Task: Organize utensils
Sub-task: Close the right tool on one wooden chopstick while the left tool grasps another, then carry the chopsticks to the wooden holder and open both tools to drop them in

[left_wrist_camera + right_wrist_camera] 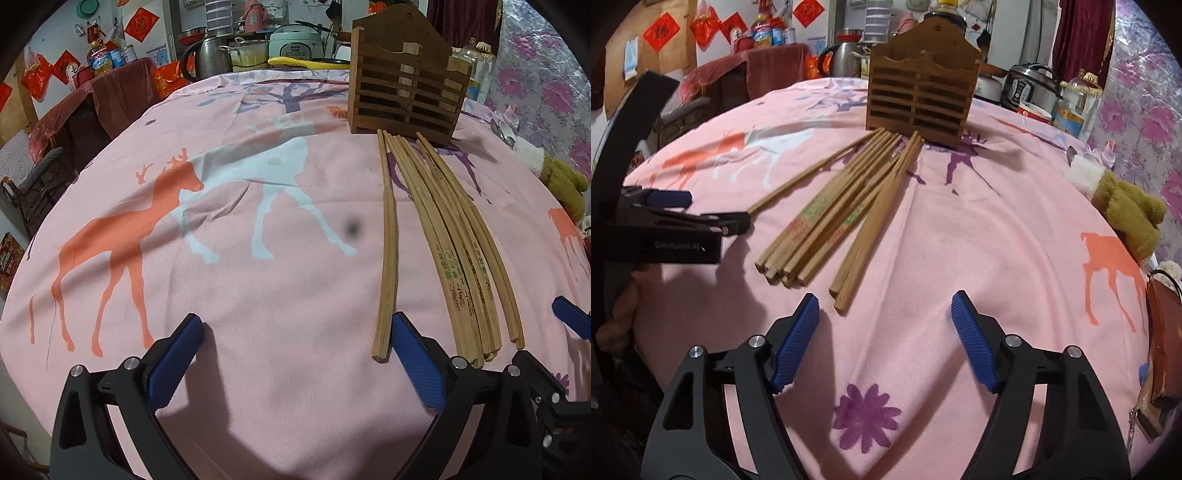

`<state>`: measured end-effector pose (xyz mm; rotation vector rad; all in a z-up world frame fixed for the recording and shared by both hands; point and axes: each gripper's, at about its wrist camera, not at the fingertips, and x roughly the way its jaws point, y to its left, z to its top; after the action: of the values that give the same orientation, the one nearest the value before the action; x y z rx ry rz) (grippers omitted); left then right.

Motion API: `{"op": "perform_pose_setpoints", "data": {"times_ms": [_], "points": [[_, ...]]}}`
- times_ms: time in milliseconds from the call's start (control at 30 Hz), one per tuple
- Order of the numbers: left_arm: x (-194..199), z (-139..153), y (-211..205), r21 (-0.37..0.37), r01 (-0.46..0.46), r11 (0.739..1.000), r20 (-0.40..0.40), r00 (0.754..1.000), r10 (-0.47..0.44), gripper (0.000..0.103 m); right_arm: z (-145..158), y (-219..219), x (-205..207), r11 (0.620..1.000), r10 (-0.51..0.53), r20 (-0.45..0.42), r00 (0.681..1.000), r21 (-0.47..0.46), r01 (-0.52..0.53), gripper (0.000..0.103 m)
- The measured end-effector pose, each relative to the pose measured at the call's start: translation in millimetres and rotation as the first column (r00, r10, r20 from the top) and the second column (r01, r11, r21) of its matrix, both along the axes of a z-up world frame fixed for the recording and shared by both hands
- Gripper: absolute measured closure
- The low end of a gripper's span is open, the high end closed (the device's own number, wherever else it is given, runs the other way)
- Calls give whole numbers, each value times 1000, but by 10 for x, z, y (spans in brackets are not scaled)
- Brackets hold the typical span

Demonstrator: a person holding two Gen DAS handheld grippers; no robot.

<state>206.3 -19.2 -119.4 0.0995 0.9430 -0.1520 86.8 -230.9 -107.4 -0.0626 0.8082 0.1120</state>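
Several wooden chopsticks [454, 258] [827, 225] lie fanned on the pink deer-print cloth, tips toward a slatted wooden holder [406, 92] [921, 99] standing upright at the far side. A separate pair [386, 258] lies left of the bundle. My left gripper [295, 325] is open low over the cloth; that pair's near ends lie just inside its right pad [413, 354], apart from it. My right gripper [885, 299] is open too, and the near ends of another pair [875, 229] lie close to its left pad [798, 339], untouched.
A plush toy [1126, 210] and a brown object [1161, 332] sit at the table's right edge. Kettle [210, 59], rice cooker [295, 42], pots and bottles crowd the far edge behind the holder. The left gripper [718, 208] shows at the left of the right wrist view.
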Motion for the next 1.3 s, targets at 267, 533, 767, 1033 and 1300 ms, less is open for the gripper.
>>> {"op": "perform_pose_setpoints", "data": {"times_ms": [267,533,767,1033,1300], "points": [[-6,-13,2,-1,-3,1000,8,1000,3,4,37,-532,117,964,-235,-37,971,123,237,41],[-8,-12,-2,1,-4,1000,8,1000,4,4,64,-212,77,990,-112,-2,994,91,111,54],[-20,0,-11,-9,9,1000,11,1000,-9,10,49,-226,107,987,-110,-22,994,112,112,66],[-187,43,-303,-29,160,987,66,985,-158,67,-12,-259,144,984,-112,-43,993,135,116,87],[-252,82,-249,-102,180,978,39,984,-176,95,66,-328,80,977,-138,-7,990,164,138,96]]}}
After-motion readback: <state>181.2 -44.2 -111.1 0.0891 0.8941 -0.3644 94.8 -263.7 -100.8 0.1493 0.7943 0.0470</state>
